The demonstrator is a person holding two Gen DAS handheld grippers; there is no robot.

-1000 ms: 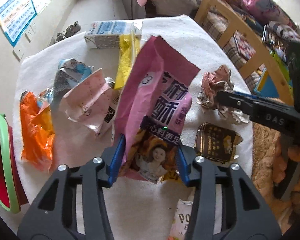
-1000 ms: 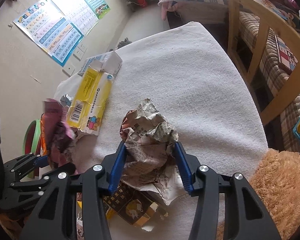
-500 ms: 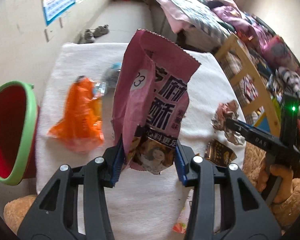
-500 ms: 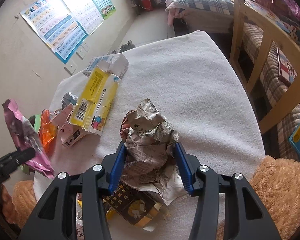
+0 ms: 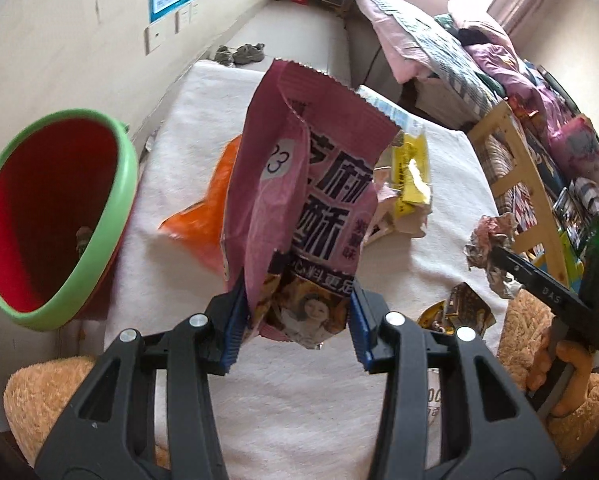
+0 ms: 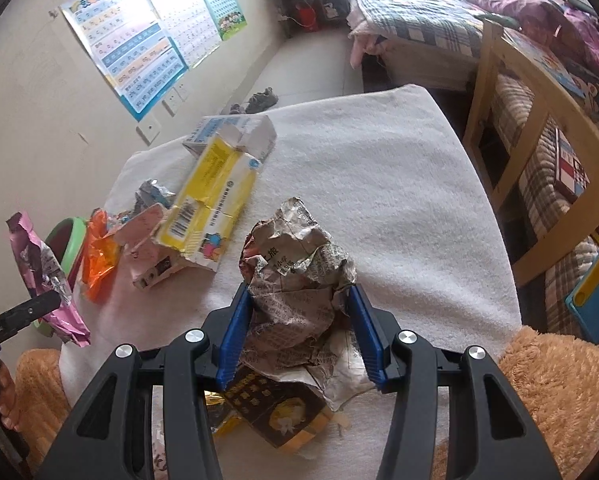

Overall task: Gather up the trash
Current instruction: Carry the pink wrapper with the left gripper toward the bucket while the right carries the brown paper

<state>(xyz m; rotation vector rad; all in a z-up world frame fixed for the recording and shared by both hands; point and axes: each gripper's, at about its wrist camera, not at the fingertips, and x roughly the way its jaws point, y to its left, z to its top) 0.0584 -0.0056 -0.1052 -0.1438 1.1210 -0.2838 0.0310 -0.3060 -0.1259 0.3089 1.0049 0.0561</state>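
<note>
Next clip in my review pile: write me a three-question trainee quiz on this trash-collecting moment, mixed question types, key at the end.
1. True or false: the left gripper is shut on the pink snack bag.
2. What does the right gripper hold? A) yellow carton B) crumpled newspaper C) orange wrapper
3. Fill in: the red bin has a ____ rim.

Key: 1 true. 2 B, the crumpled newspaper; the yellow carton and orange wrapper lie on the white cloth. 3 green.
</note>
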